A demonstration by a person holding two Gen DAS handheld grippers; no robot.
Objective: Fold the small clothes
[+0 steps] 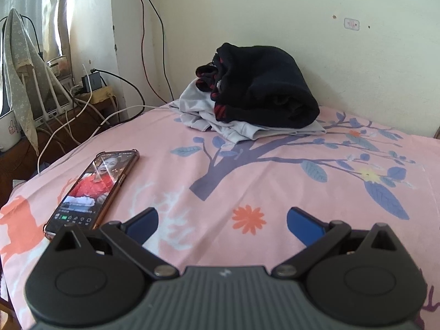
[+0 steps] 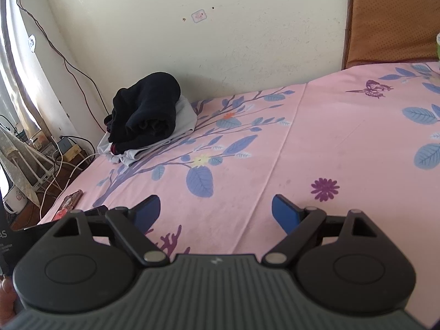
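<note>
A dark navy garment with red trim [image 1: 264, 93] lies bundled on top of a light grey garment [image 1: 236, 126], piled at the far side of the pink floral bed sheet [image 1: 247, 170] by the wall. The right wrist view shows the same navy bundle [image 2: 148, 112] and grey garment [image 2: 181, 126] at far left. My left gripper [image 1: 222, 221] hovers over bare sheet well short of the pile, jaws wide and empty. My right gripper [image 2: 216, 210] is likewise open over the sheet with nothing between its blue fingers [image 2: 283, 211].
A phone [image 1: 96, 189] with a lit screen lies on the sheet left of my left gripper, also visible as the phone [image 2: 68, 202] near the bed edge. Cables, a router and a side table [image 1: 55, 110] crowd the left. A brown headboard [image 2: 390, 22] stands at the right.
</note>
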